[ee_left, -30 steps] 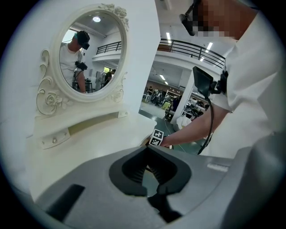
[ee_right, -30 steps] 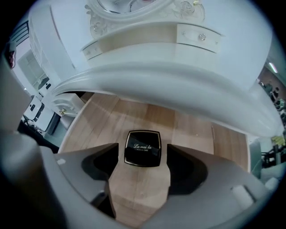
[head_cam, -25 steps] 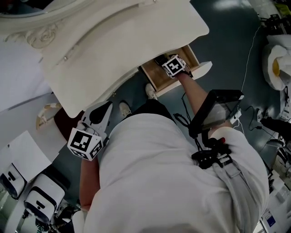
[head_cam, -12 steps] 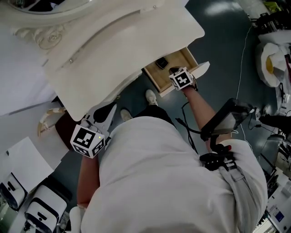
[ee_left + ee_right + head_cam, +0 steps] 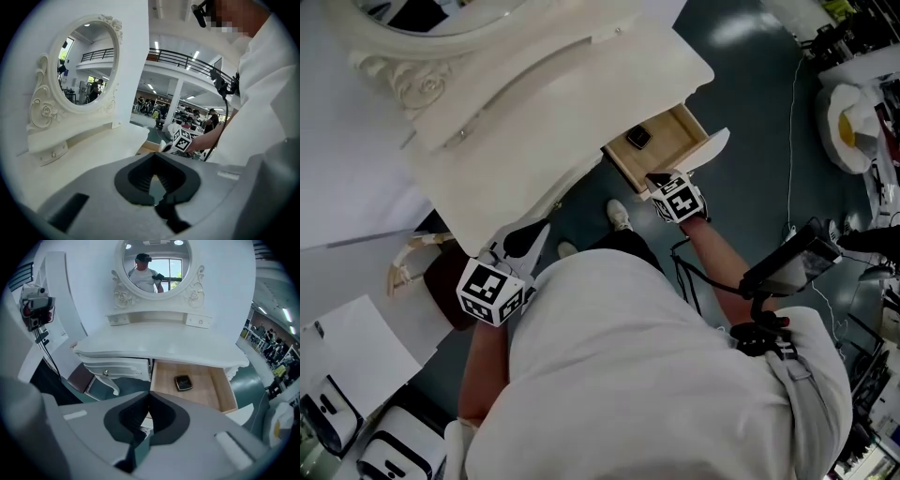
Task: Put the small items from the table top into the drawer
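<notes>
A small dark case (image 5: 183,382) lies in the open drawer (image 5: 208,394), far beyond the clenched, empty fingers of the right gripper (image 5: 150,397); the left gripper (image 5: 154,157) is likewise clenched.

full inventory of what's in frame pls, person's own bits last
Dressing table: one, white, centre of head view.
Mirror: one, oval, white carved frame, at the table's back.
Drawer: one, light wood inside, pulled open under the table top.
Small item: one, dark, lying on the drawer floor.
Seat-like thing: one, dark brown, on the floor by the table; kind unclear.
Shoes: two, white, on the dark floor.
Left tongs: one, grey, shut, empty, near the table's front edge.
Right tongs: one, grey, shut, empty, in front of the open drawer.
</notes>
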Demonstrator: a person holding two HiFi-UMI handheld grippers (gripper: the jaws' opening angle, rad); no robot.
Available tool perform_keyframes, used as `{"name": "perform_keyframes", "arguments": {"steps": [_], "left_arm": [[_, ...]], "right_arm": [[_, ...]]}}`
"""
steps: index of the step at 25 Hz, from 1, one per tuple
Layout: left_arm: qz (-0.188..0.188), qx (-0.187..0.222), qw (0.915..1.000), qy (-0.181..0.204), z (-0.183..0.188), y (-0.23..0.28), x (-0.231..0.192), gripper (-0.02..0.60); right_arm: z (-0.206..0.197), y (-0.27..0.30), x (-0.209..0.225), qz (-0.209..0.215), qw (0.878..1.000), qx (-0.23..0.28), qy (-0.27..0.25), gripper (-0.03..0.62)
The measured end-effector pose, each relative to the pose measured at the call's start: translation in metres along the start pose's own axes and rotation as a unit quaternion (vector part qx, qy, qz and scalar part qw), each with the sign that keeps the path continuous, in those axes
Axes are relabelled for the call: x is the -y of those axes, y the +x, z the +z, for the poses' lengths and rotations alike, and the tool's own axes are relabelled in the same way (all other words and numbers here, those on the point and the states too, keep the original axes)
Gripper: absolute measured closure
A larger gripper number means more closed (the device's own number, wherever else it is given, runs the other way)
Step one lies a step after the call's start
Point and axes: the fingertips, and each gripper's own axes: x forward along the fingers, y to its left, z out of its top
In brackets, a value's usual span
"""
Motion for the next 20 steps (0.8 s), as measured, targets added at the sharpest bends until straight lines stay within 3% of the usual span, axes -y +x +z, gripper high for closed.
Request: {"name": "perform_keyframes", "arguments": {"steps": [11,20], "left_arm": [[-0.020,-0.003,0.9997,0.013,-0.035,-0.038,0.008,0.580],[-0.016,-0.006,0.9998,0.008,-0.052,-0.051,0.012,0.580]], "right_arm": [[0.017,-0.043,-0.103,0.026,0.998,0.048,-0.036,0.593],[0.028,-0.054,-0.139,0.044,0.995,0.067,-0.056,0.594]]}}
